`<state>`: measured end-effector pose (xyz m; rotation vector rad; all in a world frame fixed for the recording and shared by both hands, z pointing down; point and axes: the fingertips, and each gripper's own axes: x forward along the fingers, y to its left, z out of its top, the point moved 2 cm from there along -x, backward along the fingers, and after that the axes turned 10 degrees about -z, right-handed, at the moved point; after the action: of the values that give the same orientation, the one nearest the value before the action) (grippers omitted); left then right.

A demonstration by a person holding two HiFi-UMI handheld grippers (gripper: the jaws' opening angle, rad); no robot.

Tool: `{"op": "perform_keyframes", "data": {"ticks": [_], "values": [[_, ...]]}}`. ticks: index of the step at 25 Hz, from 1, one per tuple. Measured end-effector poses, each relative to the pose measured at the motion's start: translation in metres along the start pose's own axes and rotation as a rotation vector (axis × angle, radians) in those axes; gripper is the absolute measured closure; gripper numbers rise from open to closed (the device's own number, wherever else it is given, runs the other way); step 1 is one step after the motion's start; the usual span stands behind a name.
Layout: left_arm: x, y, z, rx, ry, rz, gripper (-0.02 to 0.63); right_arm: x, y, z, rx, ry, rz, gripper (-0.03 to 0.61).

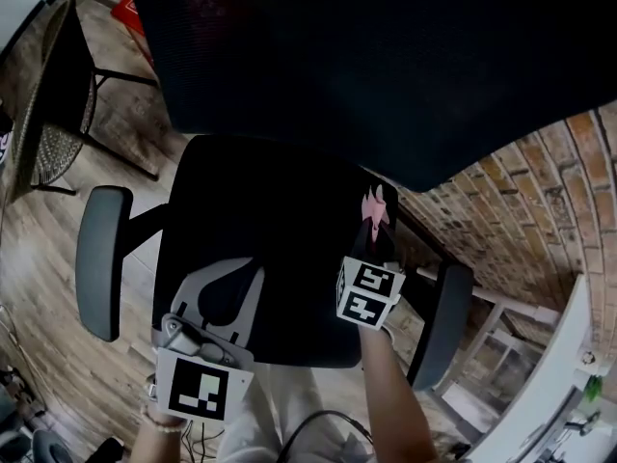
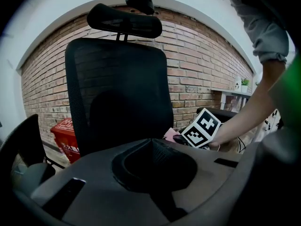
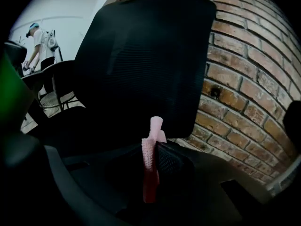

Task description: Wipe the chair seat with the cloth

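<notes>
One pink cloth (image 1: 374,206) is pinched upright in my right hand-held gripper (image 1: 376,237), at the right side of the chair seat (image 1: 270,230). Bare seat stretches frame-left. My left hand-held gripper (image 1: 227,287), jaws together and empty, hangs lower left.

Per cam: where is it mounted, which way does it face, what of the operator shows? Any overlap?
Head view: on the person's head, steeply down on the chair seat; both forearms, left claw, right claw show.
Left gripper view: on left claw, facing backrest and brick wall; person's right arm shows.
Right gripper view: on right claw, facing backrest; its jaws pinch the cloth.
Shared: all see the backrest.
</notes>
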<state>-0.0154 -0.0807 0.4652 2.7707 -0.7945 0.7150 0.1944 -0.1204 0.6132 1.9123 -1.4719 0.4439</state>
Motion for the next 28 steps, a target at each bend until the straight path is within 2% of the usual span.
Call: {"op": "perform_keyframes", "data": {"ticks": [11, 22, 28], "values": [[-0.012, 0.022, -0.032, -0.073, 0.018, 0.075, 0.595, 0.031, 0.072, -0.004, -0.008, 0.068, 0.215, 0.523], [-0.043, 0.028, -0.061, -0.131, 0.028, 0.156, 0.595, 0.015, 0.173, 0.021, -0.126, -0.008, 0.488, 0.525], [-0.066, 0.033, -0.065, -0.166, 0.015, 0.200, 0.595, -0.005, 0.231, 0.036, -0.171, -0.034, 0.609, 0.525]]}}
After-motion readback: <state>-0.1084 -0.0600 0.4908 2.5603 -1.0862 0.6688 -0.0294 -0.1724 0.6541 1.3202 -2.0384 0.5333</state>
